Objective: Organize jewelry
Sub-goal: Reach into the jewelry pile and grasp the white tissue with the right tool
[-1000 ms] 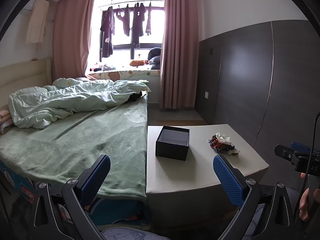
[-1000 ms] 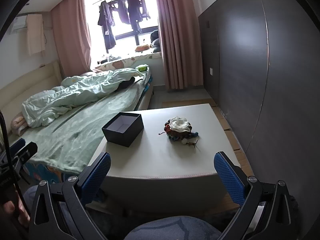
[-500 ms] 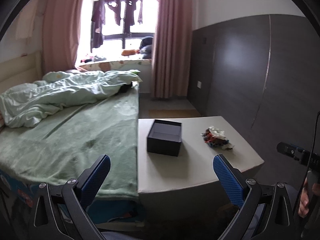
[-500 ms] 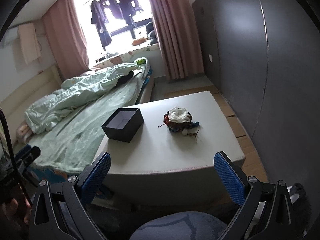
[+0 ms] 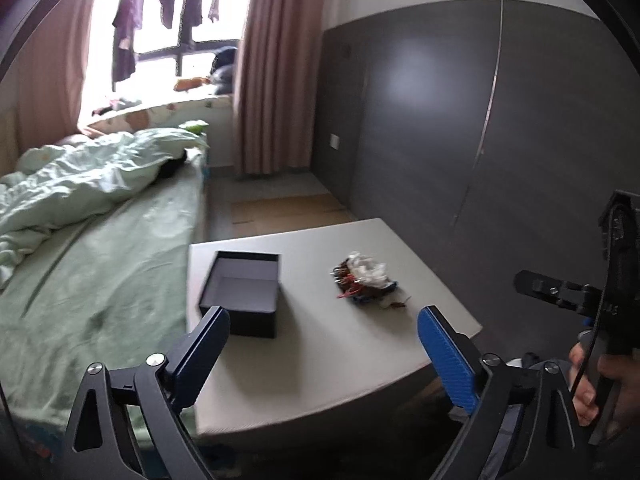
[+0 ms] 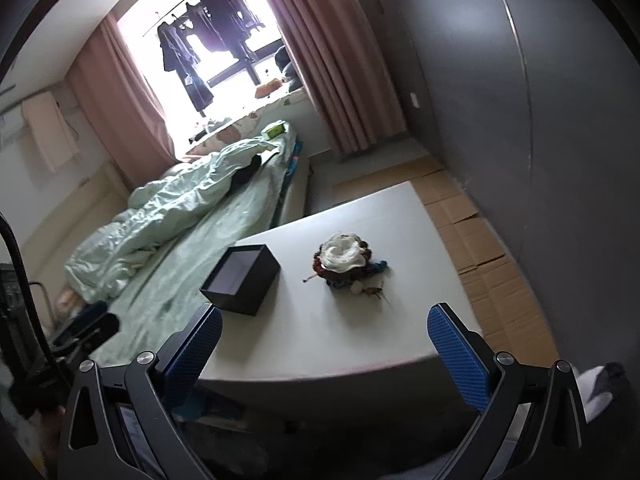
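Both grippers nearer table (image 5: 320,360) — left gripper (image 5: 322,354) closing, empty; right gripper (image 6: 325,346) apart, empty.

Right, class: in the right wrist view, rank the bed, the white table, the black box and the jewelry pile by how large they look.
1. bed and white table: too close to call; the table sits nearer the camera.
2. black box
3. jewelry pile, only slightly smaller than the box.
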Demonstrator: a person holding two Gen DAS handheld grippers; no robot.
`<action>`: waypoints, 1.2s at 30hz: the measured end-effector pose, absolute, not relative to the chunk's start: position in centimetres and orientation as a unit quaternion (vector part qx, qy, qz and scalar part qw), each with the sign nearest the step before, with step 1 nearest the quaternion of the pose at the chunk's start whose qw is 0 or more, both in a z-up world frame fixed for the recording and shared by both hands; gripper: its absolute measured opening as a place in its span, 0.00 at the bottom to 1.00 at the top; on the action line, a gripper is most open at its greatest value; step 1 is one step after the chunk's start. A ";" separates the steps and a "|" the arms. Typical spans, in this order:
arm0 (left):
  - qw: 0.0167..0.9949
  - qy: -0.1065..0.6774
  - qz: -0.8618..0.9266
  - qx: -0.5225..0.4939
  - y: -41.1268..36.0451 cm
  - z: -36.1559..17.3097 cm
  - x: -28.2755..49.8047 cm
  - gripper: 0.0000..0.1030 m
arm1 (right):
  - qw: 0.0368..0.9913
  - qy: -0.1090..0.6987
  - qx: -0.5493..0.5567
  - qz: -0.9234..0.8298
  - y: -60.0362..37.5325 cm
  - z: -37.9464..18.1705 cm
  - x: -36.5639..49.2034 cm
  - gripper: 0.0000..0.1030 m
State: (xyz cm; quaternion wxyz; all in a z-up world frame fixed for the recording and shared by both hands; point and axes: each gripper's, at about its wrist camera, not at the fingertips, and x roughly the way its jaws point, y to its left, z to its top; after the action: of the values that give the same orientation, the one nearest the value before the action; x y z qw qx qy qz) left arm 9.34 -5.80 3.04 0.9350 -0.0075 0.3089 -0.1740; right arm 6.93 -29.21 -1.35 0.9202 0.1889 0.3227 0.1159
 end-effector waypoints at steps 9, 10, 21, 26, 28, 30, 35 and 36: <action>0.911 0.356 -0.209 -0.010 -8.2 2.5 16.3 0.71 | 0.897 0.365 0.213 0.133 -30.1 -2.4 13.4 0.74; 0.907 0.362 -0.213 -0.011 -8.3 2.2 17.1 0.71 | 0.892 0.370 0.220 0.136 -30.2 -2.7 14.5 0.74; 0.877 0.420 -0.232 -0.023 -10.0 0.1 25.9 0.66 | 0.860 0.431 0.235 0.140 -29.4 -5.4 22.7 0.60; 0.866 0.434 -0.247 -0.032 -10.2 -1.3 28.7 0.60 | 0.843 0.470 0.226 0.131 -28.5 -7.5 26.4 0.49; 0.860 0.442 -0.254 -0.040 -10.1 -2.4 29.5 0.59 | 0.837 0.483 0.221 0.132 -28.1 -8.4 27.5 0.47; 0.851 0.454 -0.258 -0.050 -9.8 -3.4 30.4 0.55 | 0.832 0.493 0.216 0.130 -27.6 -9.2 28.1 0.45; 0.837 0.471 -0.270 -0.072 -9.7 -4.7 32.1 0.52 | 0.823 0.518 0.204 0.107 -26.8 -11.1 29.5 0.44; 0.832 0.477 -0.273 -0.076 -9.7 -5.1 32.5 0.52 | 0.824 0.522 0.199 0.098 -26.6 -11.5 29.7 0.44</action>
State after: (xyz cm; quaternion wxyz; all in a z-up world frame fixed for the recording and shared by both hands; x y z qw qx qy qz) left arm 32.51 -9.65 -5.07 0.8318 -0.0759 0.4772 -0.2732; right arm 29.72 -26.64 -11.47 0.8238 0.1986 0.5218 0.0984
